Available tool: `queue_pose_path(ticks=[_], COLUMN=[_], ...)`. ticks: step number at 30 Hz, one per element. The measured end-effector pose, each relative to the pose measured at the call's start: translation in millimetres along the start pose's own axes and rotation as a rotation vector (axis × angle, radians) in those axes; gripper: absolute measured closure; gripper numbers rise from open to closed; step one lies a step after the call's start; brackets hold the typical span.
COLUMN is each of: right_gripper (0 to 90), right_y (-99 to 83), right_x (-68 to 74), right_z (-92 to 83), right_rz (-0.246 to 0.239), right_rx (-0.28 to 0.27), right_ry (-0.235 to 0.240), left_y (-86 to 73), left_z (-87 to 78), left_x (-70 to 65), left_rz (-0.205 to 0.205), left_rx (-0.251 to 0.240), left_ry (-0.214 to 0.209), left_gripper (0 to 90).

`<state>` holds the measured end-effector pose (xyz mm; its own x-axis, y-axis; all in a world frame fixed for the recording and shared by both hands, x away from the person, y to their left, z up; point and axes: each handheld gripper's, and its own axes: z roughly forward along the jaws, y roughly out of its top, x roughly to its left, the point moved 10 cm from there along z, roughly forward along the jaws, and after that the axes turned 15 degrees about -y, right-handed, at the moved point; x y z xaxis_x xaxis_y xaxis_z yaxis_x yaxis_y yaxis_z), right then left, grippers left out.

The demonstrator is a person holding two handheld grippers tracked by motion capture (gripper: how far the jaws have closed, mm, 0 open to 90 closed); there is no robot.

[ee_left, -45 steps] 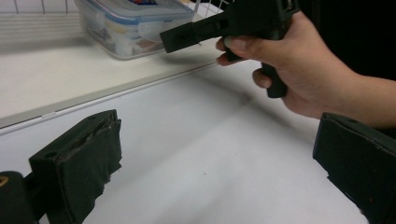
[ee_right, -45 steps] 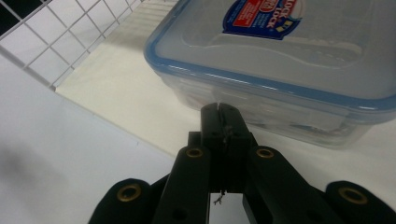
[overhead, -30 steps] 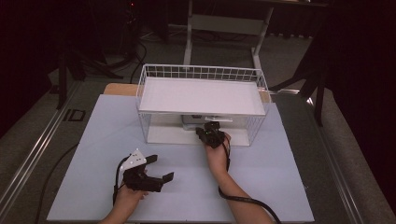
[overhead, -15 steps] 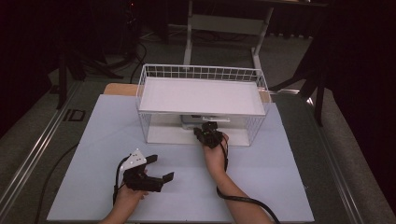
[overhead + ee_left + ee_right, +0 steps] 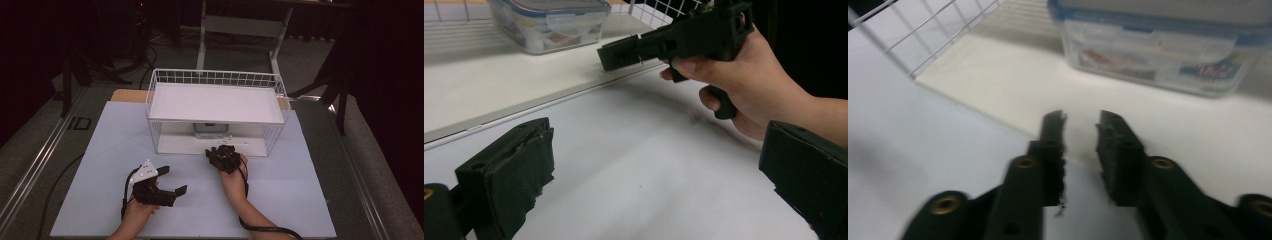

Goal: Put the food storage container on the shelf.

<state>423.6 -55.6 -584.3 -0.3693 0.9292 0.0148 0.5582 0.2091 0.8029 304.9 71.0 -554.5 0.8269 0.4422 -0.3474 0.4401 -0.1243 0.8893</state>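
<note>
Surface: a pale table top (image 5: 115, 150) fills the lower middle of the high view, with grey floor on both sides.
Room: dark, with black stands and a metal frame at the upper edge.
Writing: "ID" (image 5: 79, 123) marks the floor at left; the print on the box label is too blurred to read.
Wire rack (image 5: 215, 112): white, mid-frame, with a flat shelf on top.
Clear food box (image 5: 1158, 45): blue-rimmed lid, stands on the rack's lower board under the shelf; its contents are unclear.
Right gripper (image 5: 223, 156): just in front of the rack; jaws narrowly parted, have just been opening, nothing between them.
Left gripper (image 5: 172, 181): lower left, jaws wide, empty.
</note>
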Motion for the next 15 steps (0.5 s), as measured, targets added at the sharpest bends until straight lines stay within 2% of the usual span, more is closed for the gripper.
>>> queue_pose_path(ticks=[1,4,6,8,10,13,15], right_gripper=[60.4,51.0,43.1,31.6,24.1,18.2,17.5], right_y=[-2.4,-2.6,-1.1,-0.5,-0.5,0.8,-0.4], right_x=[1.3,2.0,3.0,5.7,9.6,13.0,12.5], right_z=[-5.9,-14.7,-22.2,-30.0,-37.0,-46.2,-49.8], right_rz=[-0.023,-0.061,-0.069,-0.060,-0.064,-0.040,-0.036], right_rx=[-0.015,-0.036,-0.059,-0.066,-0.073,-0.083,-0.080], right_ry=[-0.005,-0.013,-0.004,0.028,0.071,0.122,0.130], left_y=[0.2,1.6,2.9,5.3,8.6,11.9,13.5], left_z=[0.0,0.1,0.3,0.5,0.4,0.7,0.9], left_x=[-0.2,-0.7,-2.5,-4.1,-5.4,-7.7,-10.2], left_rz=[-0.001,-0.004,-0.006,0.005,0.018,0.031,0.044], left_rx=[0.000,-0.001,-0.001,0.004,0.004,0.006,0.006], left_ry=[-0.001,-0.005,-0.010,-0.012,-0.017,-0.025,-0.031], left_gripper=[2.2,2.2,2.2,2.2,2.2,2.2,2.2])
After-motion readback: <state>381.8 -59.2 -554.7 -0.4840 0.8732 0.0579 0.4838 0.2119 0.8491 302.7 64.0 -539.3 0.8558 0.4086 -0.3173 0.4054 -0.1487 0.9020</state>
